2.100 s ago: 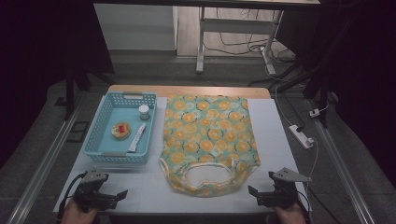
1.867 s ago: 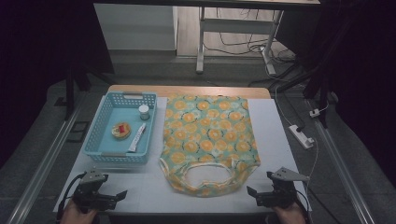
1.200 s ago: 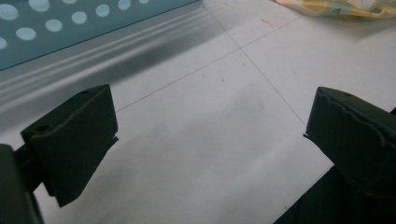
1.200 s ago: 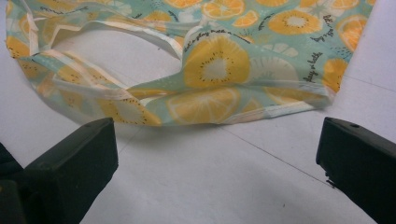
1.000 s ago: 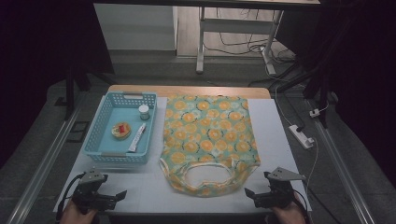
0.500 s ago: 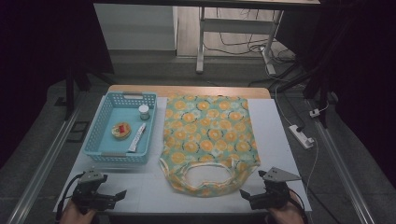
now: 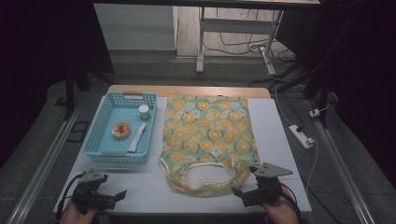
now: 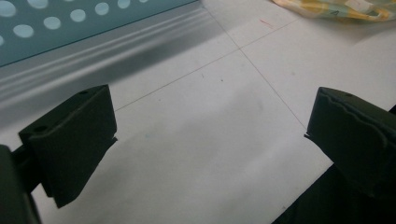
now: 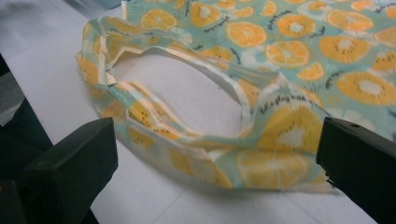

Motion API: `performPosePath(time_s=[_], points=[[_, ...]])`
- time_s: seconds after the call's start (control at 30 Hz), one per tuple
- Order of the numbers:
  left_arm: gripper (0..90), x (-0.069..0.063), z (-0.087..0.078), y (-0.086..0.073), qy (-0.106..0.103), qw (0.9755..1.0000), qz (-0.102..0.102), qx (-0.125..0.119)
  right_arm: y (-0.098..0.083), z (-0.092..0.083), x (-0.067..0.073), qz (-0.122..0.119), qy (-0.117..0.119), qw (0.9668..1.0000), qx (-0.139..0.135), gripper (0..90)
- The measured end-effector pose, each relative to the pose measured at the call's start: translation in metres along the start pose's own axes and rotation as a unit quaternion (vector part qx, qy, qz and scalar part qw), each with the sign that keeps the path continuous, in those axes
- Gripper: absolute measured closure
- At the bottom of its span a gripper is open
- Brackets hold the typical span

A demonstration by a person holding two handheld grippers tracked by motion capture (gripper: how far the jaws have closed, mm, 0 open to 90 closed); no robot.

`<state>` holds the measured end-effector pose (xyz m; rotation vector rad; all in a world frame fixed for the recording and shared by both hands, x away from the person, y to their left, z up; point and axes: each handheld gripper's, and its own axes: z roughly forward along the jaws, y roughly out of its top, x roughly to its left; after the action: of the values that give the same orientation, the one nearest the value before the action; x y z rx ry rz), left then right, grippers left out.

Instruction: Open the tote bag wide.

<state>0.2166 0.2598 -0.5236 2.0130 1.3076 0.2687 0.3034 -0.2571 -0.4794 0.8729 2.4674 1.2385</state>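
Right now your right gripper [image 7: 238, 192], jaws spread, sits near the table's front edge beside the orange-print bag [image 7: 208, 135]; your left gripper [image 7: 119, 195], likewise released, rests at the front-left corner.

Teal orange-slice-print bag [image 7: 209, 135], blue basket [image 7: 105, 122]

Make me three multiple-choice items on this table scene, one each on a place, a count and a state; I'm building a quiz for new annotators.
1. Where does the blue basket sit relative to the orange-print bag?
A. To its left
B. To its right
C. On top of it

2. How many things lie inside the basket?
A. One
B. Three
C. Five

3. How do the right tool's jaws stand?
A. Shut on the bag
B. Shut on nothing
C. Open

Key: 1 A, the high view shows the basket left of the bag. 2 B, a small jar, a round item and a tube. 3 C, its own view shows the jaws wide apart before the bag's handles.
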Motion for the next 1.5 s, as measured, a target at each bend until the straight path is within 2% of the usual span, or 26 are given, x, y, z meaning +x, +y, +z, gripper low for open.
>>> performPosePath(time_s=[0.17,0.27,0.37,0.63,0.83,0.97,1.07,1.2,1.27,1.4,1.5], points=[[1.8,0.0,0.0,0.0,0.0,1.0,0.001,0.001,0.009,0.006,0.001,-0.001,0.01,0.9999,0.006,0.0],[1.8,0.0,0.0,0.0,-0.001,1.0,0.0,0.001,0.01,0.013,0.003,-0.003,0.017,0.9996,0.022,0.0],[1.6,0.0,0.0,0.0,-0.001,1.0,0.0,0.001,0.013,0.02,0.007,-0.011,0.022,0.9991,0.034,0.0],[1.2,0.001,0.0,0.0,-0.001,1.0,-0.002,0.002,0.023,0.034,0.018,-0.037,0.029,0.9977,0.048,0.0],[1.1,0.001,0.0,0.0,-0.001,1.0,-0.004,0.002,0.032,0.056,0.03,-0.055,0.056,0.9943,0.073,0.0],[1.1,0.001,0.0,0.0,-0.001,1.0,-0.005,0.002,0.034,0.065,0.036,-0.061,0.062,0.9929,0.081,0.0],[1.1,0.001,0.0,0.0,-0.002,1.0,-0.005,0.002,0.036,0.075,0.044,-0.07,0.082,0.9897,0.094,0.0],[1.1,0.001,0.0,0.0,-0.002,1.0,-0.005,0.002,0.035,0.082,0.048,-0.079,0.091,0.9873,0.103,0.7],[1.1,0.001,0.0,0.0,-0.002,1.0,-0.005,0.002,0.035,0.087,0.05,-0.087,0.095,0.9851,0.113,8.8],[1.1,0.001,0.0,0.0,-0.002,1.0,-0.006,0.002,0.035,0.091,0.051,-0.099,0.092,0.9827,0.126,24.2],[1.1,0.002,0.0,0.0,-0.002,1.0,-0.006,0.003,0.036,0.091,0.051,-0.104,0.097,0.981,0.132,39.1]])
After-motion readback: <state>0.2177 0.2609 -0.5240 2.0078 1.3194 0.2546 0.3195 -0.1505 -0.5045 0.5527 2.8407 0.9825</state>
